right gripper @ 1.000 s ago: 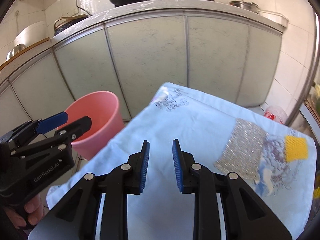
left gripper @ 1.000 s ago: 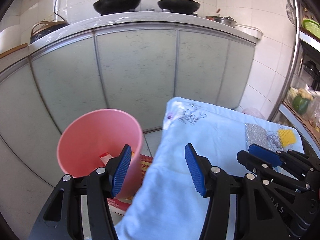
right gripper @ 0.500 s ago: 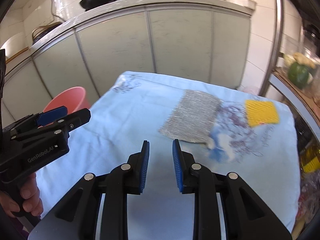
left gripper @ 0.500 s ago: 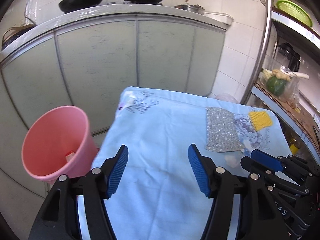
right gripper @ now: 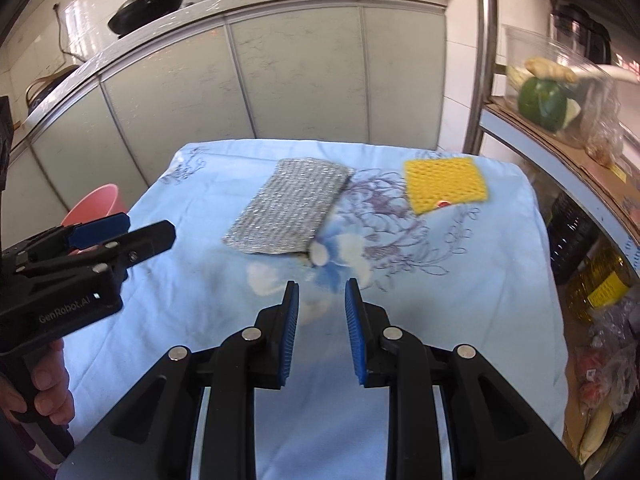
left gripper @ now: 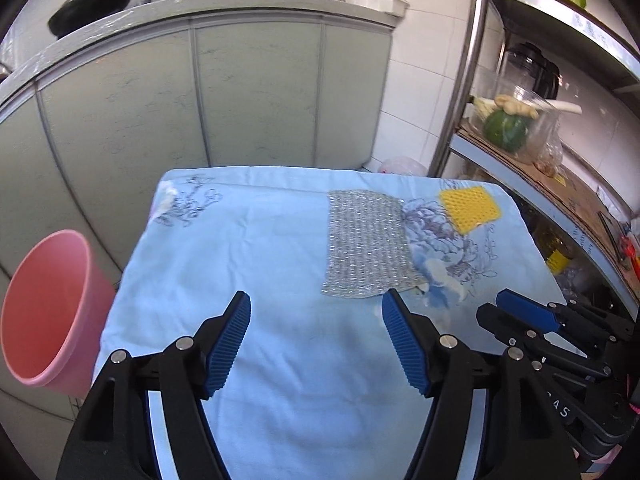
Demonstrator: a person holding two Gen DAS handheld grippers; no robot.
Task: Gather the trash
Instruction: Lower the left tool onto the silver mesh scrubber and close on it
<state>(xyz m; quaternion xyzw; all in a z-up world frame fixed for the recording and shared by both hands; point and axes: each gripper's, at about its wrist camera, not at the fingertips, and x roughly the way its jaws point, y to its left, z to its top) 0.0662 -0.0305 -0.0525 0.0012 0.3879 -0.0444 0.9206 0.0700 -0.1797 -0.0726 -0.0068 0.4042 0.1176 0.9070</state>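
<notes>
A: Trash noted on the worktop, which is covered by a light blue cloth: a small white scrap lies at the near corner of the silver mesh pad, touching or partly tucked under its edge; which of the two cannot be told. A yellow sponge sits apart to the right. The pink bin stands on the floor off the worktop's left side.

B: Hand-held gripper states?

A: Left hand-held gripper: jaws are opening, wide apart, with nothing between them, only bare cloth beyond. Right hand-held gripper: jaws parted by a narrow gap, nothing clamped, aimed toward the white scrap.

B: Step in hand?

A: Judged to be the approach to the next piece of trash; no pickup is made yet.

B: Next move?

A: A descent onto the scrap is called for, with the pads set either side of it. Care is needed that the mesh pad is not pinched along with it. Carriage to the bin is then required.
</notes>
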